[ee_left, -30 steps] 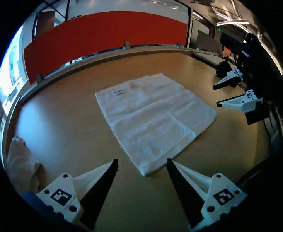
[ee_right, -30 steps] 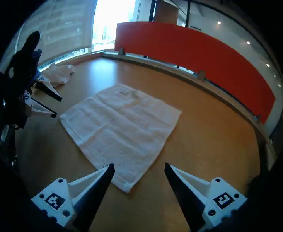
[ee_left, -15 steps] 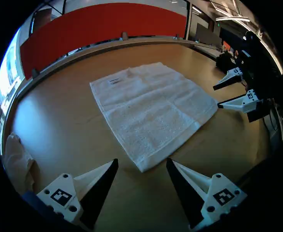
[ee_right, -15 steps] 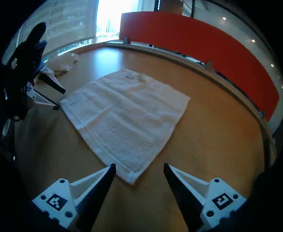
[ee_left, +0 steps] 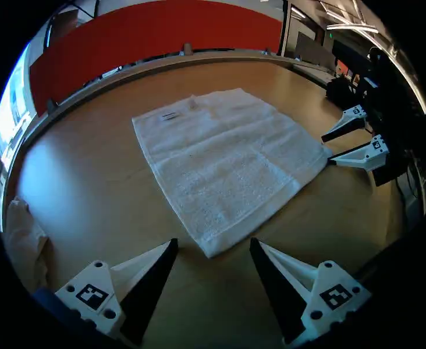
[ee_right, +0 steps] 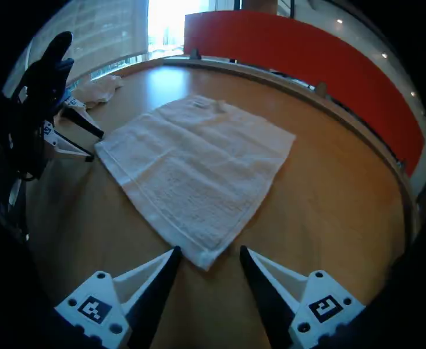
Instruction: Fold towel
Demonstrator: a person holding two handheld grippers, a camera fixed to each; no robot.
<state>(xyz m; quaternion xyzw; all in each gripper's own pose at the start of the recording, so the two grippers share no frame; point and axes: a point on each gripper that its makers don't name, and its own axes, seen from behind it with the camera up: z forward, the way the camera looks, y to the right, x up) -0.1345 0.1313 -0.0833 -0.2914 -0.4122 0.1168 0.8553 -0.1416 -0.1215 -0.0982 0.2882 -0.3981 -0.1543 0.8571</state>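
The left gripper [ee_left: 213, 239] and right gripper [ee_right: 210, 248] each have their jaws wide open around a near corner of the towel [ee_left: 230, 163], pinching nothing yet. The towel lies flat and spread out mid-desk [ee_left: 85, 174]. It looks light, soft and limp, so it will sag and drag. These two near corners are probably the best places to grip. It is nearly square and I cannot tell its long axis; its tagged end points at the far edge and the red panel [ee_left: 155, 35].

We find no legible text. Dark marks on the towel tag [ee_left: 169, 116] are too small to read. Square markers [ee_left: 92, 295] on the fingers [ee_left: 306, 282] carry patterns only.
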